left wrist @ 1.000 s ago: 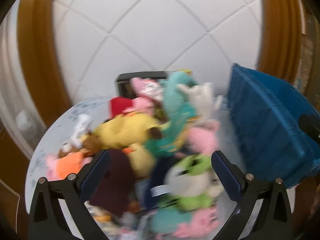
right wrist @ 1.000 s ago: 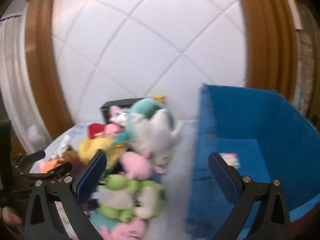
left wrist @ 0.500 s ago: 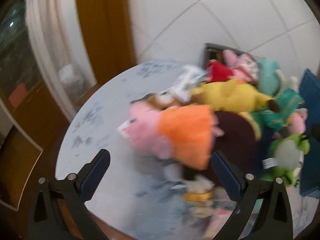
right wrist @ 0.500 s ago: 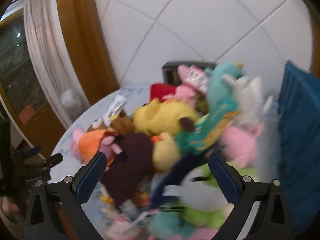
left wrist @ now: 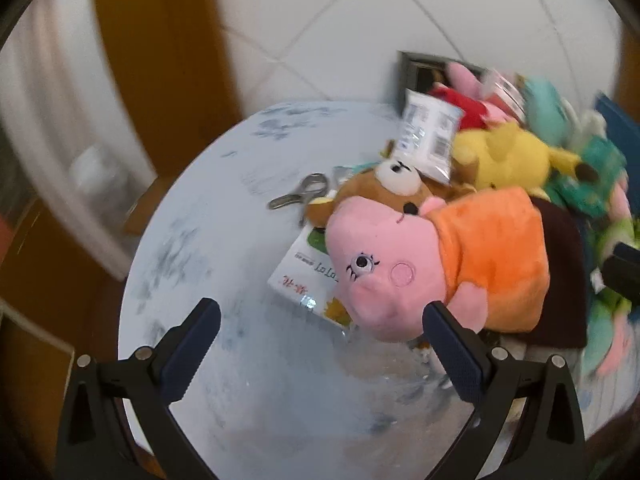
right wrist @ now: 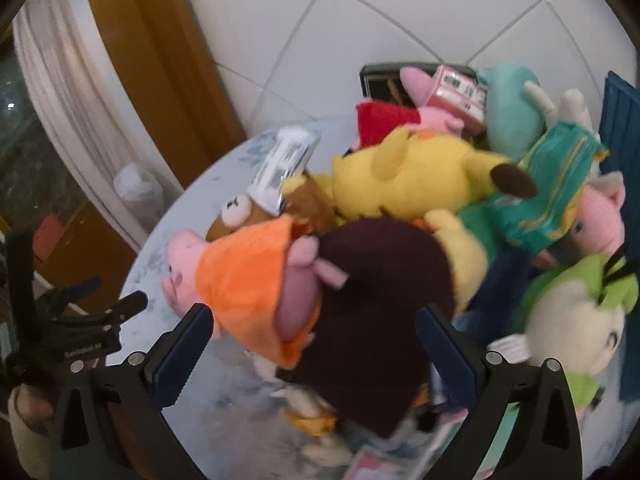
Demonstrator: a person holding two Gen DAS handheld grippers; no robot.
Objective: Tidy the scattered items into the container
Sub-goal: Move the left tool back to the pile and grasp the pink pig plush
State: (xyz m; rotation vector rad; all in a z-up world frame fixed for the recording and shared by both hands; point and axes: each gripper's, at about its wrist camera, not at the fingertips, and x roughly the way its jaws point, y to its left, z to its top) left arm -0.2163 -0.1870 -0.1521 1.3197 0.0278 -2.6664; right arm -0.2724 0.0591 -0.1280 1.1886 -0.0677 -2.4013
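Gaping wide, left tongs (left wrist: 320, 330) empty beside pink pig plush (left wrist: 420, 268), right tongs (right wrist: 312, 340) spread, empty over dark plush (right wrist: 372, 300)

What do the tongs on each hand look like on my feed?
Both match: left tongs and right tongs have black angular frames with round silver screws and dark blue ridged pads. No cables or sleeves show. The left unit's side bears small white lettering, too blurred to read.

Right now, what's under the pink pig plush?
A white printed packet pokes out from under the pink pig plush's snout on the round table. The rest is covered.
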